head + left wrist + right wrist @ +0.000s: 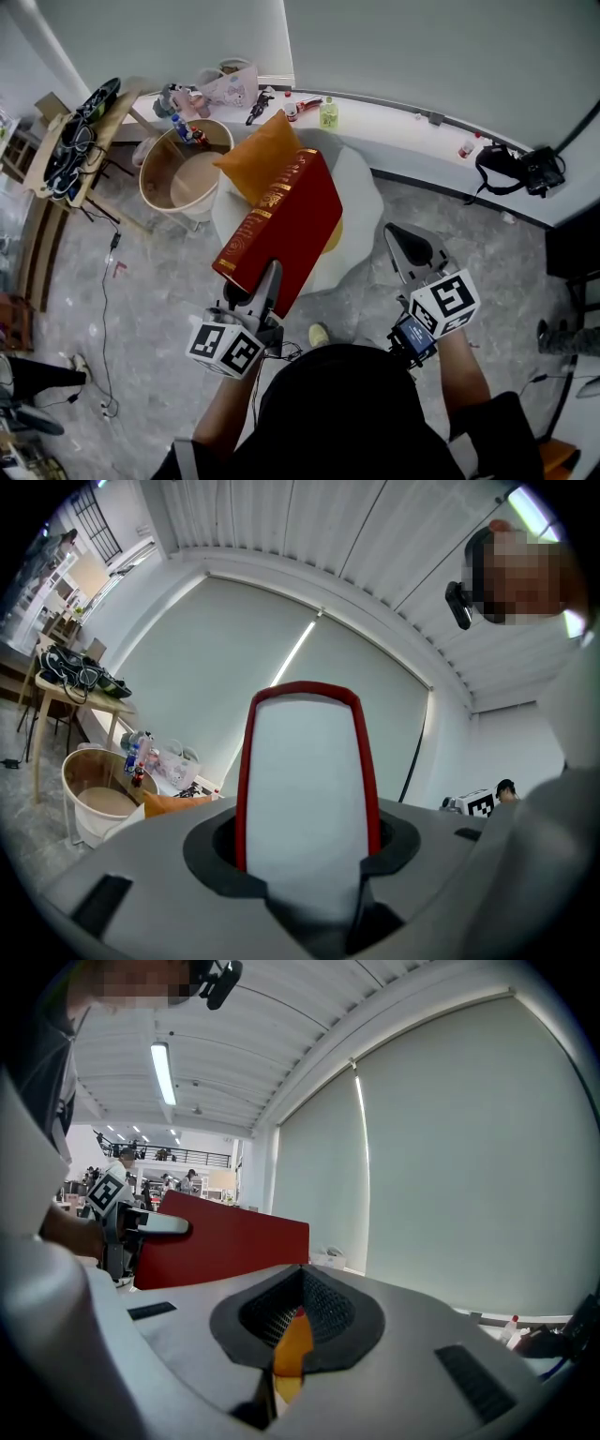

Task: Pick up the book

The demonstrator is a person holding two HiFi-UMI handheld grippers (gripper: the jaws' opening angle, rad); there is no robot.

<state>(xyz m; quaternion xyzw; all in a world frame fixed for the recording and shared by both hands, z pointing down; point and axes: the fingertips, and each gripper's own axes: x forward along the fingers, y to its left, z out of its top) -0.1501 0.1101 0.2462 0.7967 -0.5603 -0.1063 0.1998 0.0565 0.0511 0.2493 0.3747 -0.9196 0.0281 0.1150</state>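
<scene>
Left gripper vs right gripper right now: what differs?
Left gripper is clamped on the red book; right gripper holds nothing. Left jaws stand apart around the book's page edge; right jaws are closed to a slit. Both point away from the person.

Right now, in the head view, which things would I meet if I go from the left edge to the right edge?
From the left: wooden table loaded with cables → round tub → red book → right gripper → black camera with its strap.
</scene>
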